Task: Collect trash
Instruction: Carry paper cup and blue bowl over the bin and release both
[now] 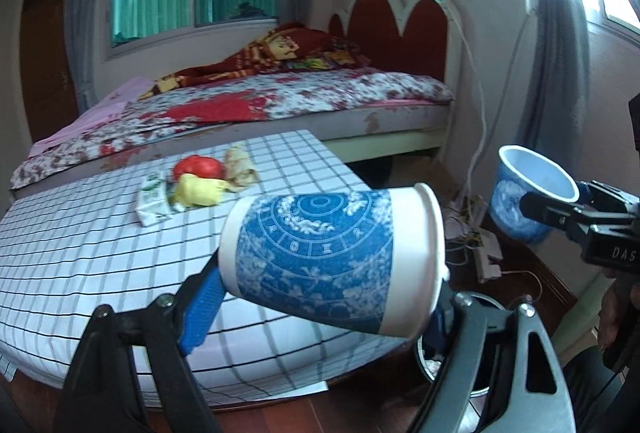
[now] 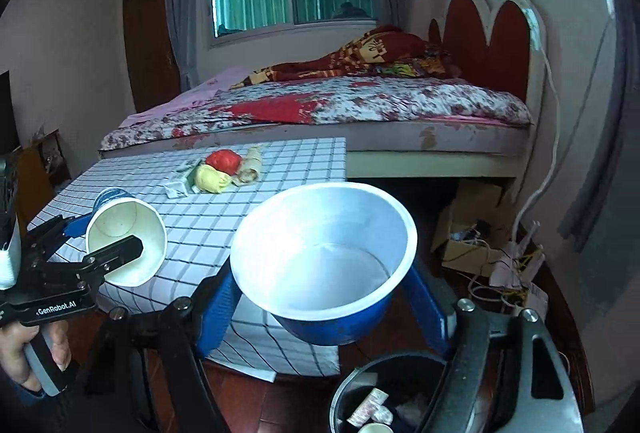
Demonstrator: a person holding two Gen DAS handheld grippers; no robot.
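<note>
My left gripper (image 1: 326, 293) is shut on a blue-and-white paper cup (image 1: 332, 265), held sideways past the table's right edge; it also shows in the right wrist view (image 2: 126, 243). My right gripper (image 2: 324, 289) is shut on a second blue paper cup (image 2: 324, 265), mouth up, above a black trash bin (image 2: 384, 397) that holds some litter. That second cup shows in the left wrist view (image 1: 528, 189). On the checked table (image 1: 100, 241) lie a red wad (image 1: 198, 167), a yellow wad (image 1: 200, 189), a brown wrapper (image 1: 240, 169) and a white-green carton (image 1: 152, 201).
A bed (image 2: 360, 109) with a floral cover stands behind the table. A cardboard box (image 2: 472, 229) and tangled cables with a power strip (image 2: 516, 269) lie on the wooden floor at the right. The bin's rim shows under my left gripper (image 1: 424, 357).
</note>
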